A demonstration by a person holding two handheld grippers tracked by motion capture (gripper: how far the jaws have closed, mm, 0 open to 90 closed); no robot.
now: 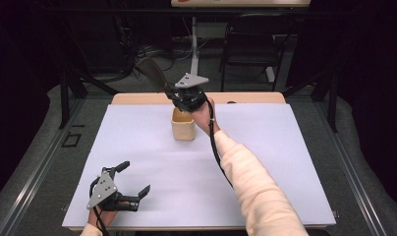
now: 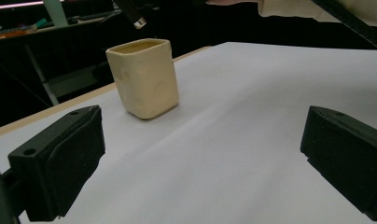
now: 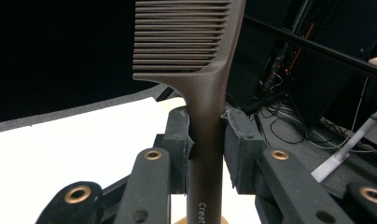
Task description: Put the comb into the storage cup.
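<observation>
So, quick rundown of the table. Right gripper [image 1: 168, 89] up at the far middle, held just above a cream, square-ish ceramic cup [image 1: 183, 126], jaws clamped tight on the handle of a dark brown plastic wide-tooth comb [image 3: 203, 98]. Comb pinched right below where the teeth start, teeth end sticking up and away from the gripper, toward the far left in the high view [image 1: 152, 73]. Bit of pale lettering on the handle near the bottom of the right gripper view, too cut off to read. Cup standing upright on the white sheet [image 1: 265, 162] covering the table, open top, nothing visible inside from the left gripper view [image 2: 143, 77]. Lower end of the comb handle right over the cup's opening; can't tell if it actually dips inside or touches the rim.

Left gripper [image 1: 136, 180] down at the near left corner, sitting low over the sheet, jaws spread wide with nothing between them, well apart from the cup. Cream sleeve [image 1: 250, 182] running in from the near right up to the right gripper. Black folding chair [image 1: 250, 44] and a tangle of cables [image 1: 152, 51] on the floor beyond the far edge.
</observation>
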